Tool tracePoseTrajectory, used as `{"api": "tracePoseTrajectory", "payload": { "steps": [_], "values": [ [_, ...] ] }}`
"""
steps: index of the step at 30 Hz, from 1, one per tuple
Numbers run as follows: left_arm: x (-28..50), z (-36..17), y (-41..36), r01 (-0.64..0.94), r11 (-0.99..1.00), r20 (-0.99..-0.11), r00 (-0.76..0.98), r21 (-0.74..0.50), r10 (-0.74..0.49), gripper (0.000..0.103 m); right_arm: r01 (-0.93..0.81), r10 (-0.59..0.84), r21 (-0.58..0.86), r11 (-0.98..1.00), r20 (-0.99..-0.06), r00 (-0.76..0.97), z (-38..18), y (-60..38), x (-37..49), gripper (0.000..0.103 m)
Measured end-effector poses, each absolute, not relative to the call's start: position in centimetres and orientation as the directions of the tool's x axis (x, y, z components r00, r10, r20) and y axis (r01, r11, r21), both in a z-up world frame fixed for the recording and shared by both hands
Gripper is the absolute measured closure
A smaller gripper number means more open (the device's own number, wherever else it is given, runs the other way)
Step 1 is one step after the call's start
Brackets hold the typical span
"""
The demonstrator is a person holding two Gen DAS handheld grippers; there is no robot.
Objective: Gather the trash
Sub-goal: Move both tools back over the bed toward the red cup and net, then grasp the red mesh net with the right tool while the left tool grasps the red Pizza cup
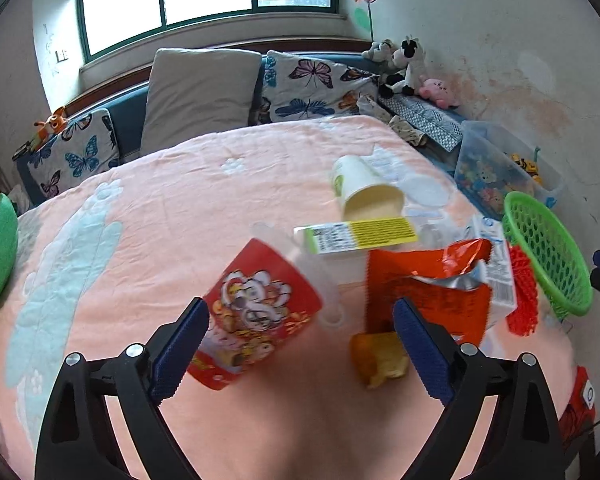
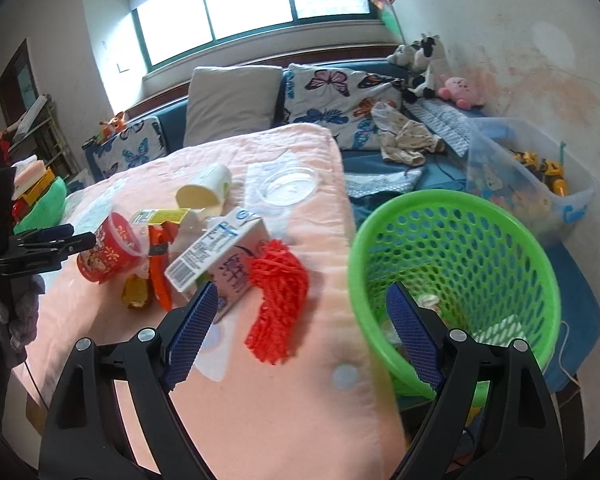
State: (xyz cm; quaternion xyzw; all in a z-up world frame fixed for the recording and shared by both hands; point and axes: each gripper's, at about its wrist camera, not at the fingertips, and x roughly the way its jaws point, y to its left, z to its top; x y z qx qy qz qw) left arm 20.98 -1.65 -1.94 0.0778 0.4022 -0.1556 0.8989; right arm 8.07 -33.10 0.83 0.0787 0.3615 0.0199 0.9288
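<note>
Left gripper (image 1: 300, 344): jaws wide apart, nothing held. The red snack cup (image 1: 256, 316) lies on its side just ahead, against the inner face of the gripper's left finger, long axis running up and to the left, away from the jaws; contact not certain through the blur. A small yellow wrapper (image 1: 378, 356) sits just inside the right finger.

Right gripper (image 2: 300, 336): jaws also wide, empty. It straddles the edge of the pink blanket (image 2: 280, 420); the right finger hangs over the green mesh basket (image 2: 456, 216), the left finger sits near the milk carton (image 2: 220, 256). The red mesh net (image 2: 278, 304) lies straight ahead between the fingers, hanging lengthwise toward the gripper.

Judgement: left hand is nearer the cup, right hand nearer net and carton.

View differences: the right wrist view shows scraps already lying in the basket and the clear lid (image 2: 288, 186) beyond the pile; the left view shows only the basket rim, but gives the orange snack bag (image 1: 428, 280) and the tipped paper cup (image 1: 364, 188) clearly.
</note>
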Motion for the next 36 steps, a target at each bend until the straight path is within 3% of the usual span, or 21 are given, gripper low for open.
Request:
{"api": "tracePoseTrajectory", "payload": {
  "steps": [22,36],
  "values": [
    [24.2,-5.3,-1.2,0.428,0.896,-0.796,0.581,0.121,-0.17,0.01,-0.014,0.118,0.142,0.99,-0.756,0.644,-3.3,-30.5,12.3,0.017],
    [26.0,-6.4,-1.0,0.473,0.868,-0.814,0.557,0.149,-0.164,0.009,-0.035,0.129,0.136,0.99,-0.786,0.605,-5.7,-30.4,14.8,0.023]
  ]
}}
